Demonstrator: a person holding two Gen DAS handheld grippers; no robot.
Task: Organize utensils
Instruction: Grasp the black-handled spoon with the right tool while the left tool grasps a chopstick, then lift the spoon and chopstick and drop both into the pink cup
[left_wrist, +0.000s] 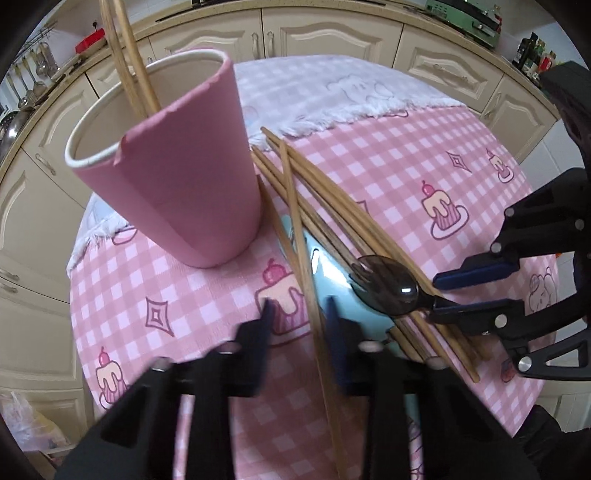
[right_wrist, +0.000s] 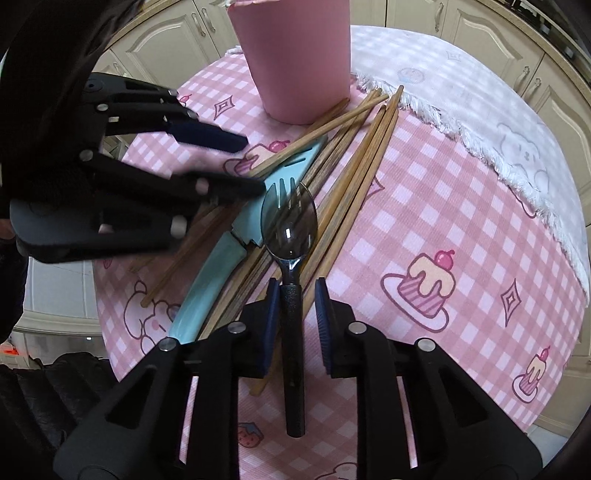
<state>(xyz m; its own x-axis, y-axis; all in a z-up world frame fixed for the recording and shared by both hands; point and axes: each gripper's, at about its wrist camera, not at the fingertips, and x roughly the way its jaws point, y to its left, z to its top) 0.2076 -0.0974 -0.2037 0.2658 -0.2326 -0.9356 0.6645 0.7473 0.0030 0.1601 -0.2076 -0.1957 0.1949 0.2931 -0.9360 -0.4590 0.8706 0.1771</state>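
A pink cup (left_wrist: 173, 158) stands on the table with two wooden chopsticks (left_wrist: 129, 55) in it; it also shows in the right wrist view (right_wrist: 295, 59). A pile of chopsticks (left_wrist: 332, 206) lies beside it, over a light blue knife (right_wrist: 221, 258). A black-handled spoon (right_wrist: 290, 225) lies with a fork (right_wrist: 284, 192) on the pile. My left gripper (left_wrist: 299, 314) is open, straddling one chopstick (left_wrist: 314, 314). My right gripper (right_wrist: 295, 295) is open, its fingers on either side of the spoon's handle (right_wrist: 293, 332).
A pink checked tablecloth (right_wrist: 443, 203) covers the round table, with a white fringed towel (left_wrist: 351, 92) at the far side. Cream kitchen cabinets (left_wrist: 332, 33) surround it. The left gripper (right_wrist: 251, 162) shows left of the pile in the right wrist view.
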